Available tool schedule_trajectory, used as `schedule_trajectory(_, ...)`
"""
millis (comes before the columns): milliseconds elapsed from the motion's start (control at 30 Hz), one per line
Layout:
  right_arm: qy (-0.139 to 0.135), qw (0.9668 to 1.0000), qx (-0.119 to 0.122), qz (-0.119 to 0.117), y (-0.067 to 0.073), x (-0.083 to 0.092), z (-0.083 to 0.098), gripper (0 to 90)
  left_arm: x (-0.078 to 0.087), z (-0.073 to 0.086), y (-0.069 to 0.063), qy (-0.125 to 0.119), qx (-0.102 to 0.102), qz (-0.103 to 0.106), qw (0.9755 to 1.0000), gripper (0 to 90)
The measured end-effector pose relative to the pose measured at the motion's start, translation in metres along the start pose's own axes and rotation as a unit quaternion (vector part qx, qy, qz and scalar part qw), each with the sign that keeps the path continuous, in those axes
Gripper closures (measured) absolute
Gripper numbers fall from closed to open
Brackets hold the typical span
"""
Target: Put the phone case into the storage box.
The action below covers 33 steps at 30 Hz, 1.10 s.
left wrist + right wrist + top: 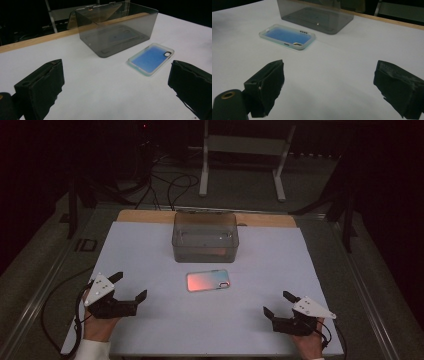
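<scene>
Nothing of the work looks done yet. From the high view, the phone case (207, 280) lies flat on the white table (150, 250), just in front of the smoky clear box (205, 236) and apart from it. Its long axis runs left to right across the table, camera cutout toward the right end. The left gripper (131, 286) and right gripper (279, 303) rest near the front corners, well apart from the case, jaws spread and empty.

In the left gripper view, the case sits ahead between the wide-apart jaws, cutout end farther off, beside the box.

In the right gripper view, the jaws stand open and the case lies ahead to the left. Reaching, grasping and, I judge, boxing all remain.
</scene>
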State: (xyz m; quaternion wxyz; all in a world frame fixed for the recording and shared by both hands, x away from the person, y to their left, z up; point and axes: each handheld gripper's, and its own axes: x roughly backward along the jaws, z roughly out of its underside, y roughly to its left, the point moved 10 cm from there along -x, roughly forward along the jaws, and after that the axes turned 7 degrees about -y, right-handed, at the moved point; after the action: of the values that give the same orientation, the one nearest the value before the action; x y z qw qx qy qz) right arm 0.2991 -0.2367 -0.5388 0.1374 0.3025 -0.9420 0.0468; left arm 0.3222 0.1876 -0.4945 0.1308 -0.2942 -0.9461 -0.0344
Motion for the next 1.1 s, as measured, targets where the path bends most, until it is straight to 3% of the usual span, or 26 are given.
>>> schedule_trajectory(433, 0.002, 1.0000, -0.001, 0.002, 0.000, 0.000, 0.001, 9.7, -0.013, -0.002, 0.000, 0.017, 0.008, 0.004, 0.9998, 2.0)
schedule_trajectory(1100, 0.004, 1.0000, 0.002, 0.001, 0.000, -0.001, 0.001, 9.7, -0.034, -0.005, -0.006, 0.042, -0.006, 0.020, 0.9989, 2.3)
